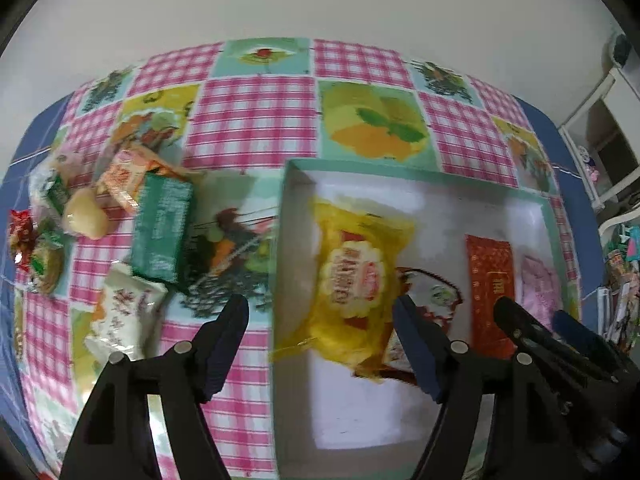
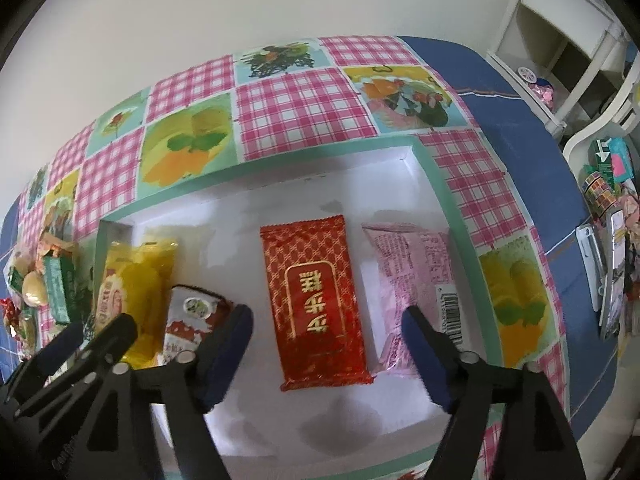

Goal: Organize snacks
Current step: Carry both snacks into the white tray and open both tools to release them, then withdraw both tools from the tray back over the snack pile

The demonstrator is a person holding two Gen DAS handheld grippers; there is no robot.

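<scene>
A shallow white box with a teal rim lies on the table. In it lie a yellow snack pack, a red-and-white pack, a red pack with gold writing and a pink pack. My left gripper is open and empty above the box's left wall. My right gripper is open and empty above the red pack. Loose snacks lie left of the box: a green pack, a white pack, an orange pack.
The table has a pink-checked and fruit-print cloth with a blue border. More small snacks sit at the far left edge. White shelves and cluttered items stand to the right of the table.
</scene>
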